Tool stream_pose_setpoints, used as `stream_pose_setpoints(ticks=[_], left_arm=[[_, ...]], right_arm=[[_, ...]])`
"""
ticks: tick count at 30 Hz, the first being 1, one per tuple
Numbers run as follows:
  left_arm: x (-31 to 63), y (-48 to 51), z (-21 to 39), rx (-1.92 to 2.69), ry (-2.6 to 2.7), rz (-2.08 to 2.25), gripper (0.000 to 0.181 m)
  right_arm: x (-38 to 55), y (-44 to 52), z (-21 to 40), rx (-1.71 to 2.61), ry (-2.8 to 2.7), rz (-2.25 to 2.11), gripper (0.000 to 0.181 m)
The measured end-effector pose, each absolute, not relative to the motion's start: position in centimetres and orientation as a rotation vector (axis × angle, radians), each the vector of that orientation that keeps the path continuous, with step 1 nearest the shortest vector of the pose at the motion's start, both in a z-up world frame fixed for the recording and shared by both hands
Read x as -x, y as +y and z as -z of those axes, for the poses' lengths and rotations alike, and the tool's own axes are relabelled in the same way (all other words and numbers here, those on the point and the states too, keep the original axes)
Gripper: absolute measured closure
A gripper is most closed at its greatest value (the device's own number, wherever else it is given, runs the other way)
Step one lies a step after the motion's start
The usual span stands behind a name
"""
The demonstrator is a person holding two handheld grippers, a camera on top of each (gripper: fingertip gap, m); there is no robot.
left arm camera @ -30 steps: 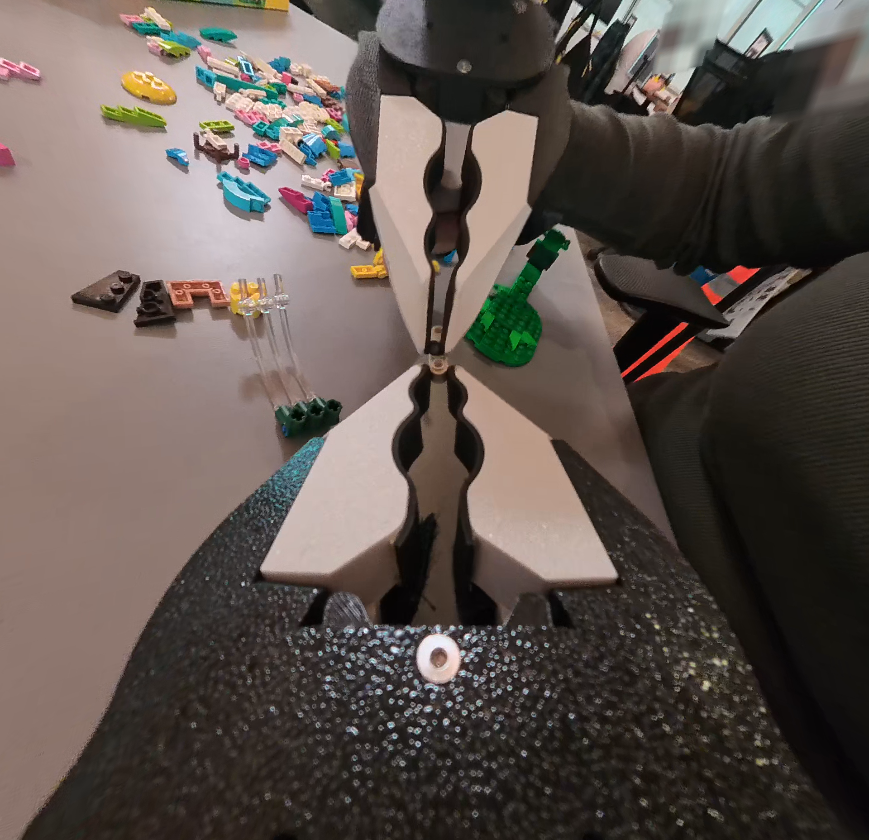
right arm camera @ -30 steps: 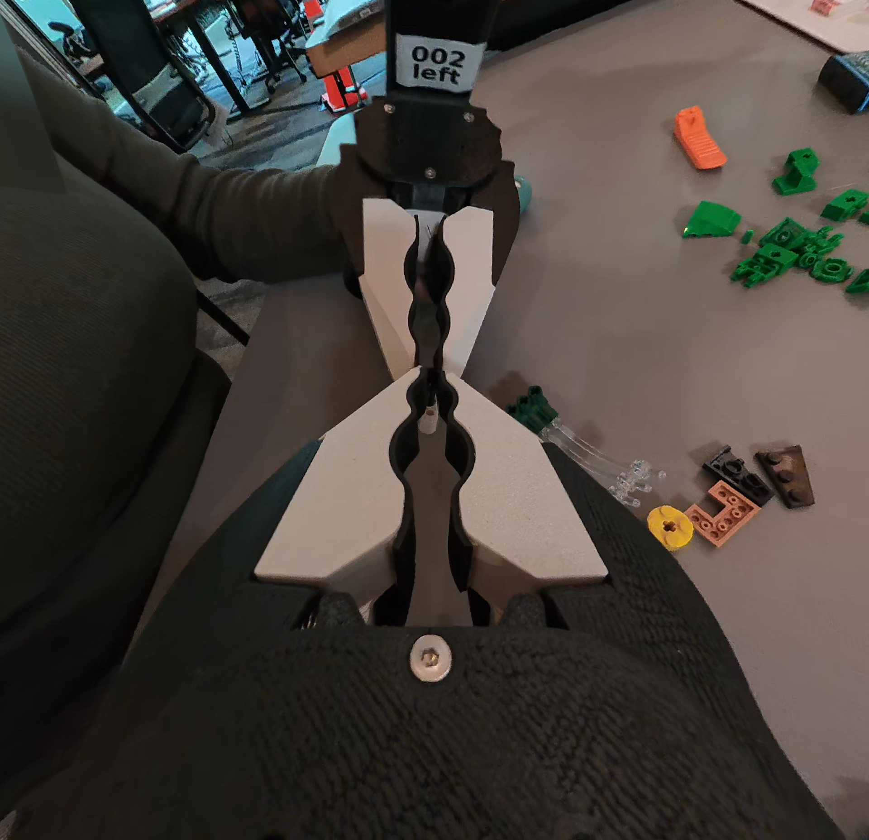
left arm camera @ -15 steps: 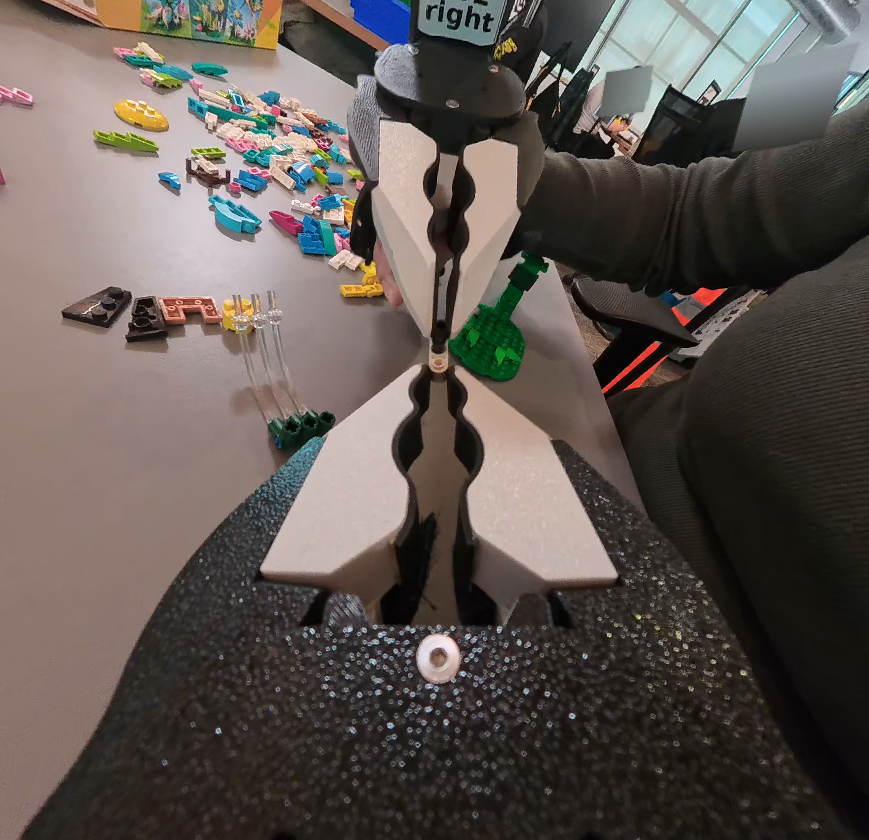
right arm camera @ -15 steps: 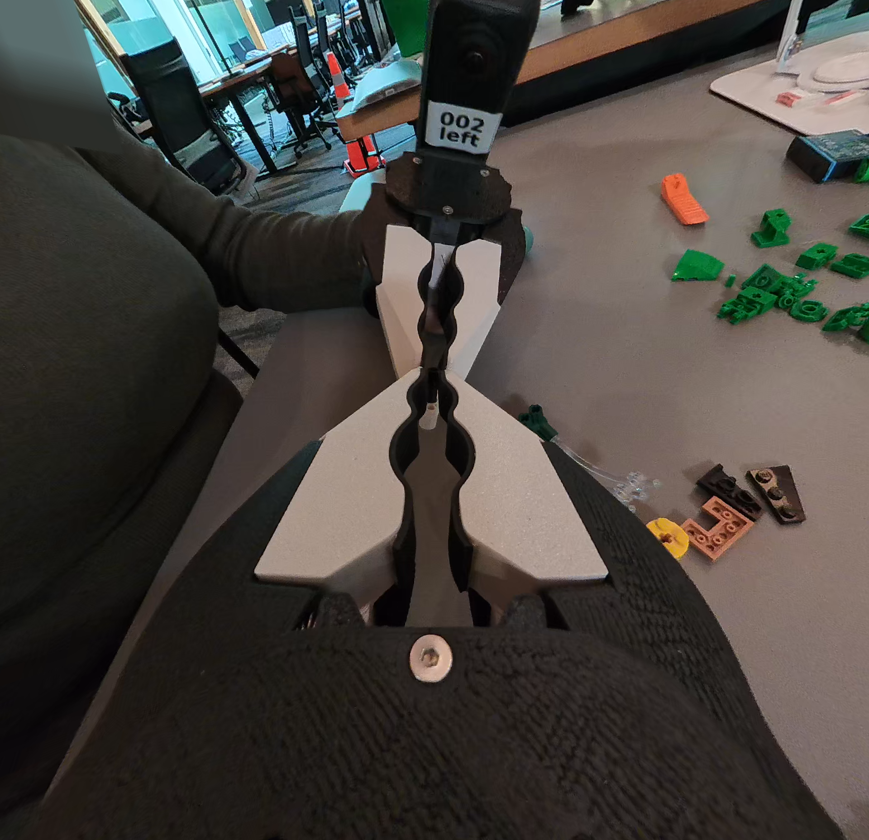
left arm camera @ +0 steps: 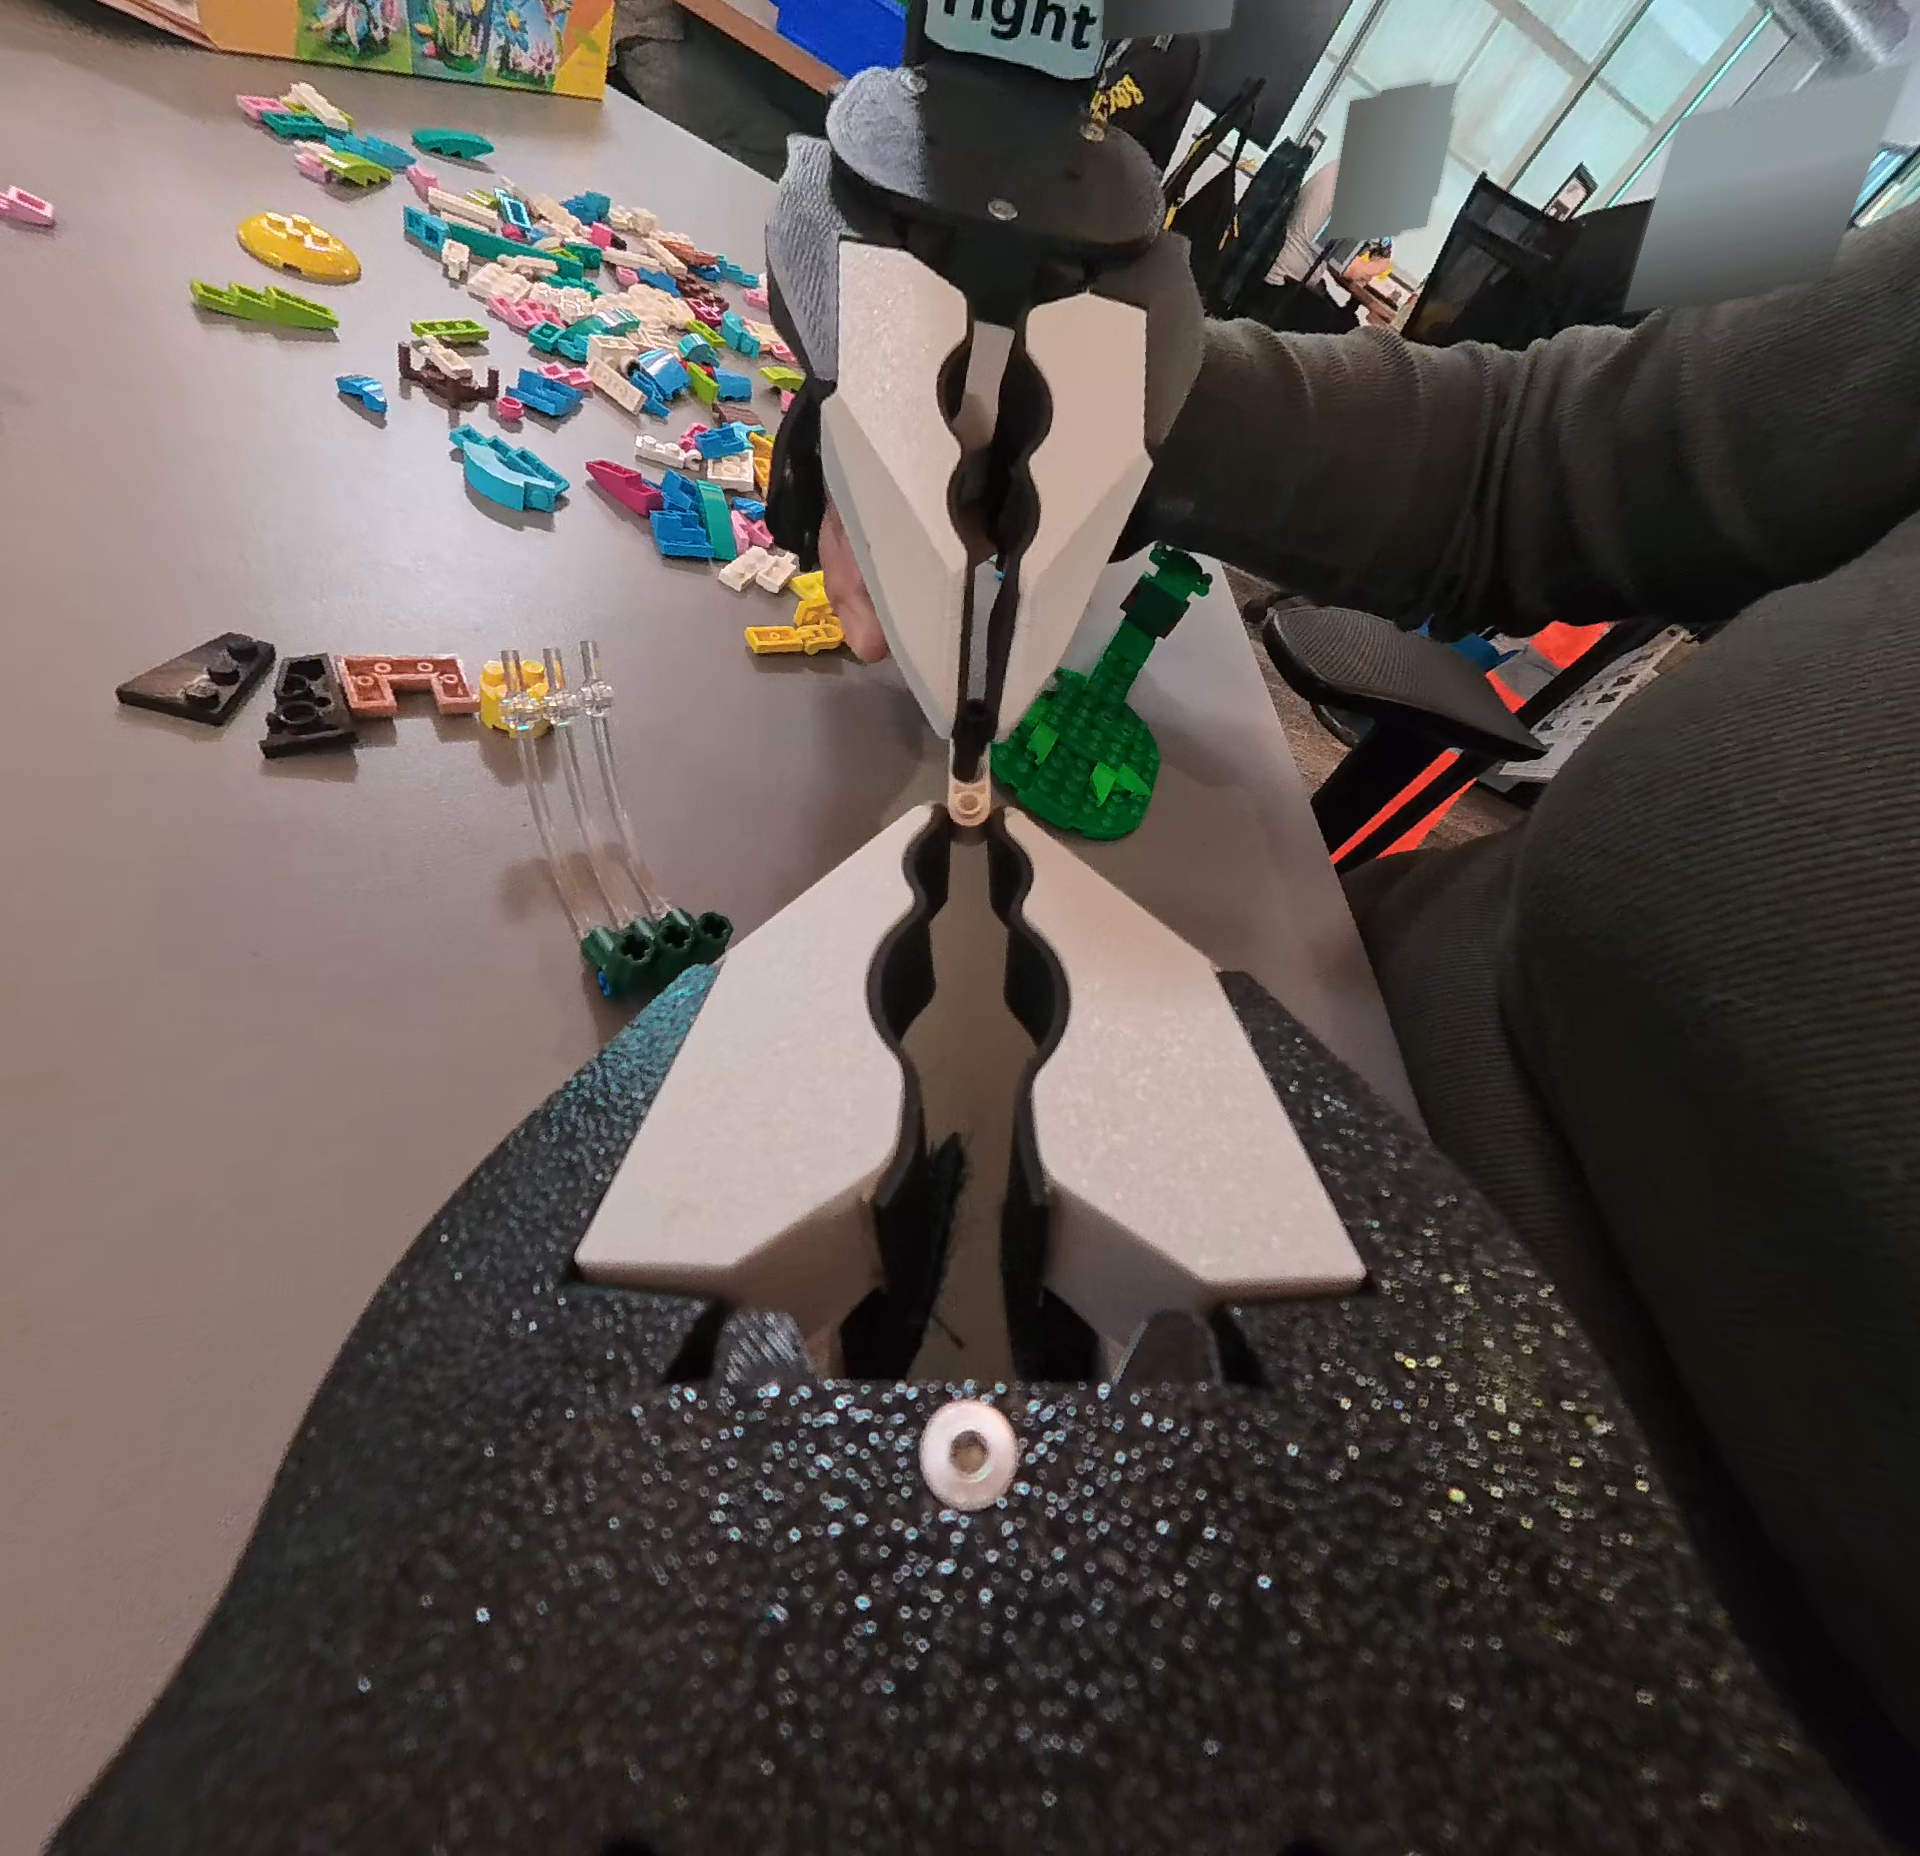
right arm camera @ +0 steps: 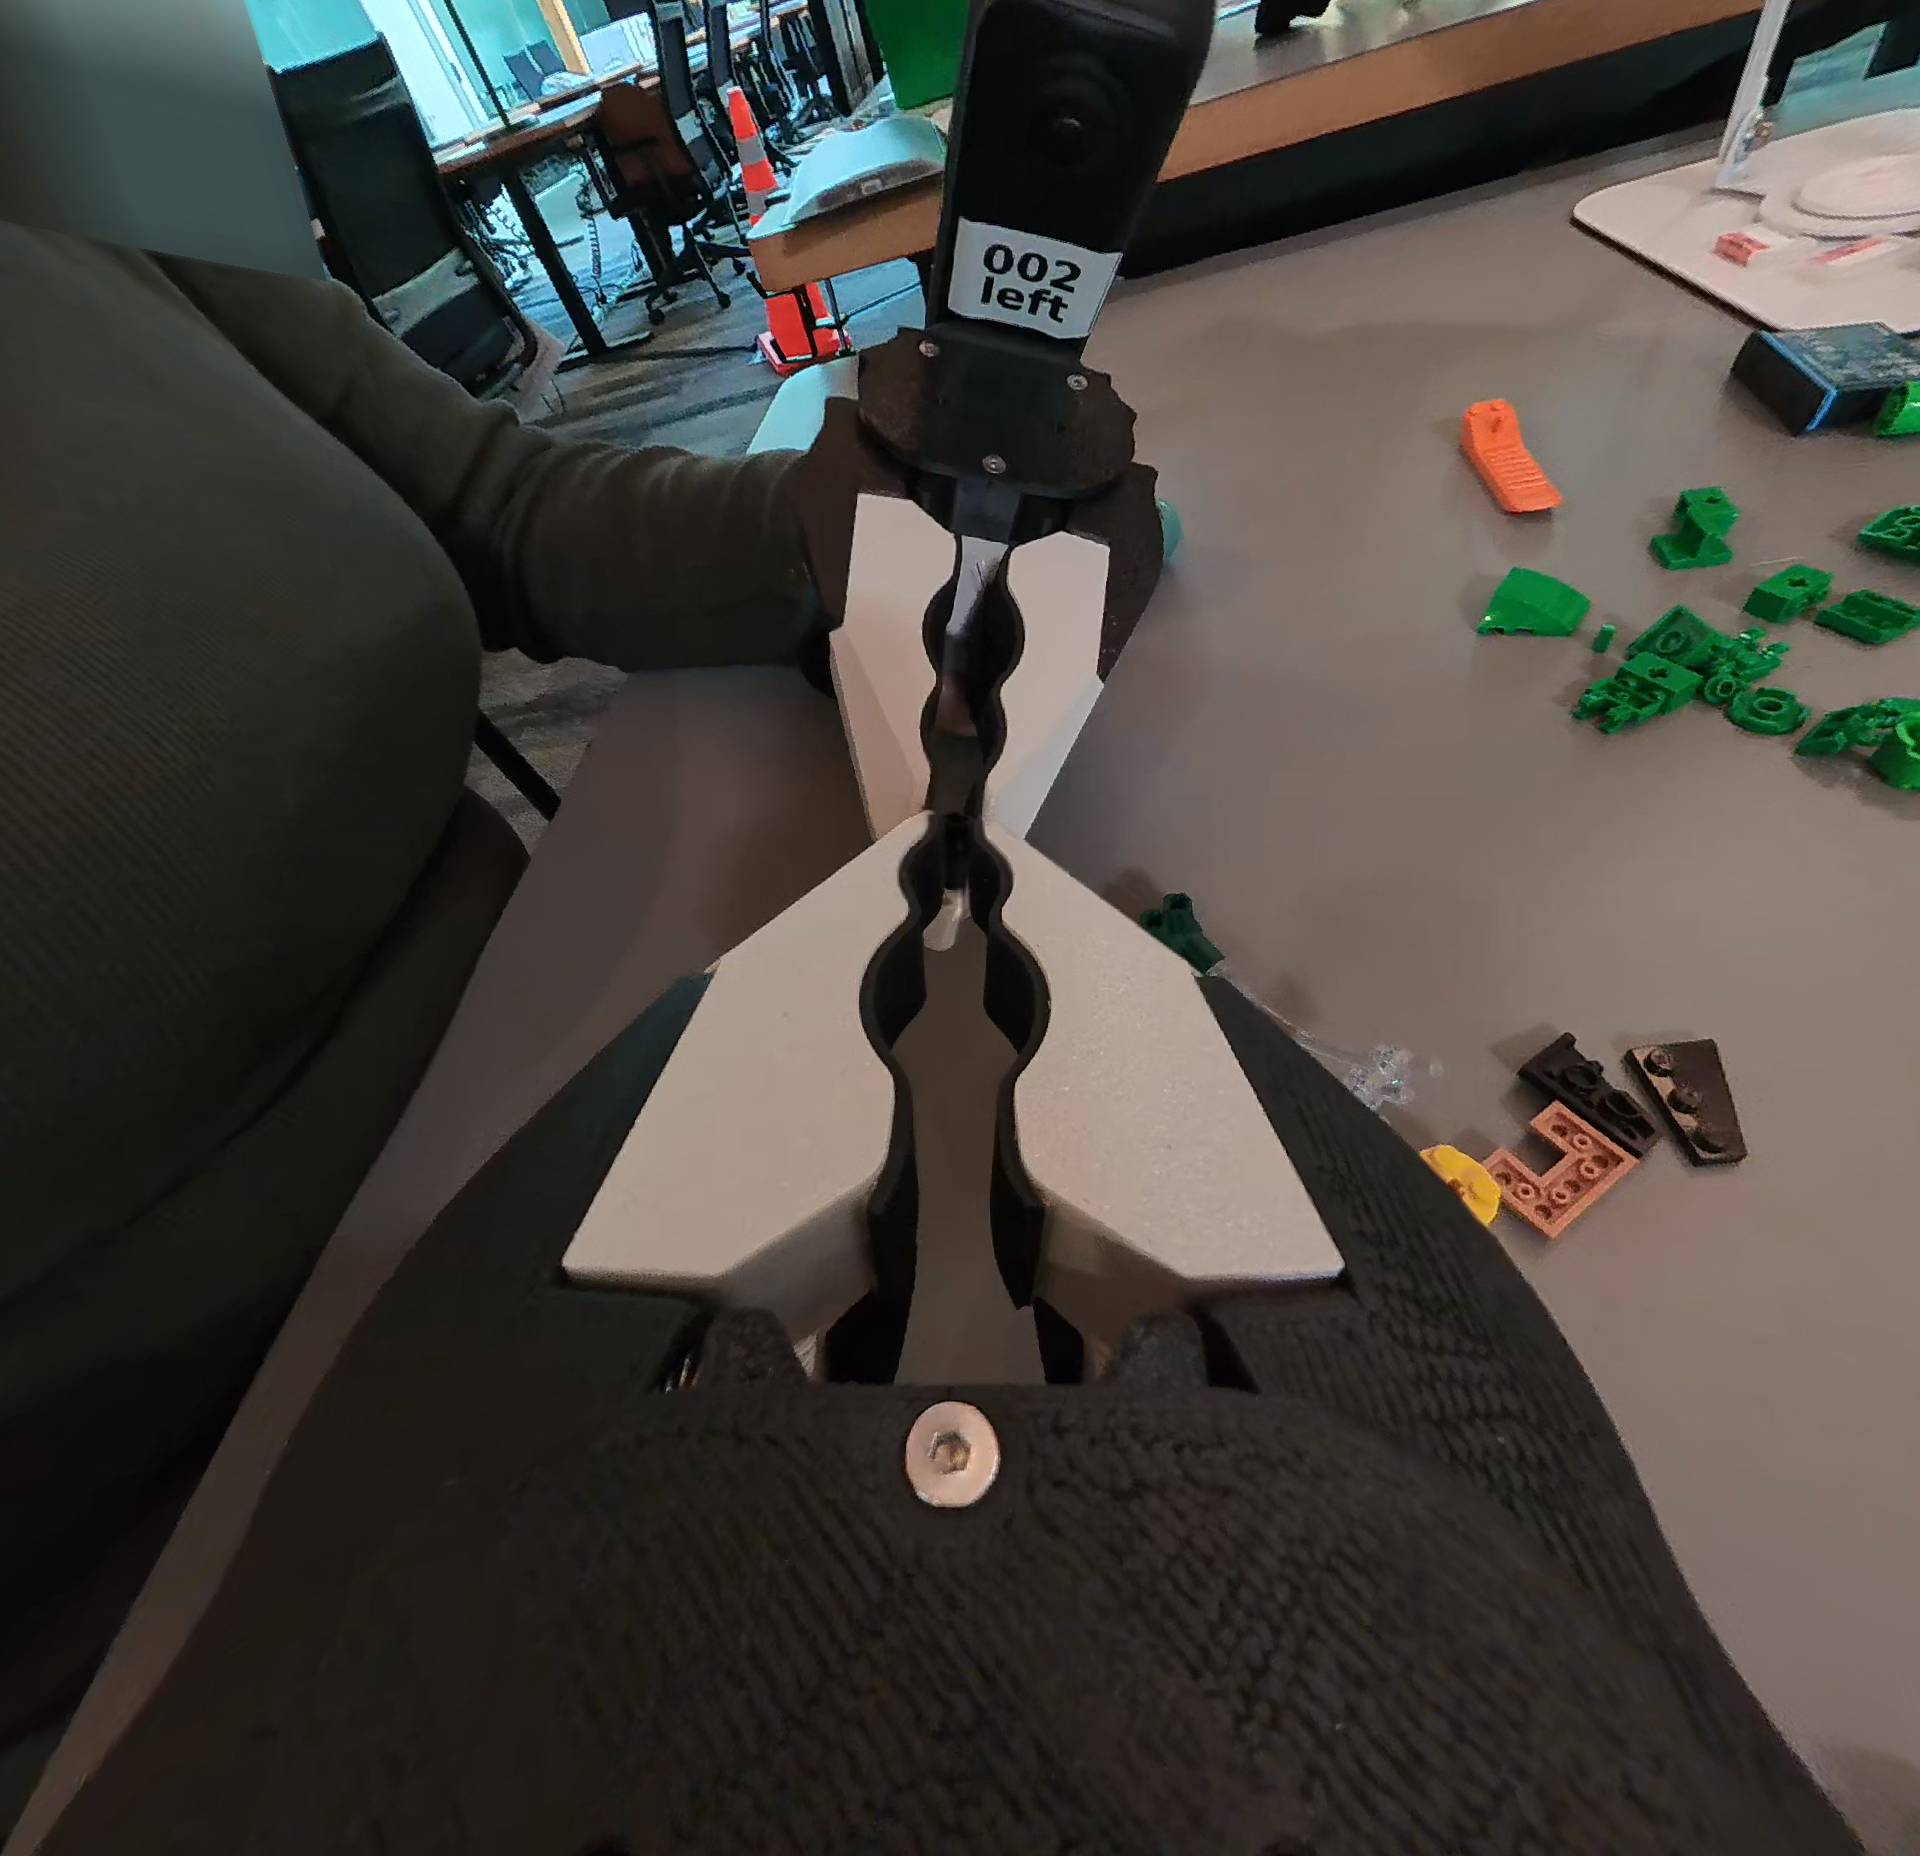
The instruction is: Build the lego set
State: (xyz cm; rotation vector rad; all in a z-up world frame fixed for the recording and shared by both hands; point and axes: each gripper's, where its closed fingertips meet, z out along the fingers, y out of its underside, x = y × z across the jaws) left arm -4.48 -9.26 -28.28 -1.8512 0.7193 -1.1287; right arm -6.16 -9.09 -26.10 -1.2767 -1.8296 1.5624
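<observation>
My left gripper (left arm camera: 966,819) is shut on a small tan piece (left arm camera: 968,800) with a round hole. My right gripper (left arm camera: 972,741) faces it tip to tip and is shut on a thin black rod (left arm camera: 975,726), whose end touches the tan piece. In the right wrist view my right gripper (right arm camera: 951,835) holds the black rod (right arm camera: 951,866), which has a pale end (right arm camera: 945,923) between the fingers; the left gripper (right arm camera: 961,804) meets it from beyond. Both are held above the near edge of the grey table (left arm camera: 260,1079).
A green base with a stem (left arm camera: 1081,757) stands behind the tips. Clear rods in dark green pieces (left arm camera: 644,949), black and brown plates (left arm camera: 301,689) and a pile of coloured pieces (left arm camera: 623,352) lie to the left. Green pieces (right arm camera: 1714,663) and an orange tool (right arm camera: 1512,471) lie farther off. Left and right tips are no more than a few centimetres apart.
Both grippers stay tip to tip with the same grips. They have tilted up a little together, so more of the room behind shows.
</observation>
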Motion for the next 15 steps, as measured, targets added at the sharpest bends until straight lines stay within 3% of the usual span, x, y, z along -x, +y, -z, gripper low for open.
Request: stream_pose_setpoints(ticks=[15], left_arm=[[4.32, -9.29, 28.52, 1.864, 0.736, 1.109, 0.177]], right_arm=[[5.9, -9.35, 26.39, 1.274, -1.838, -1.595, 0.179]])
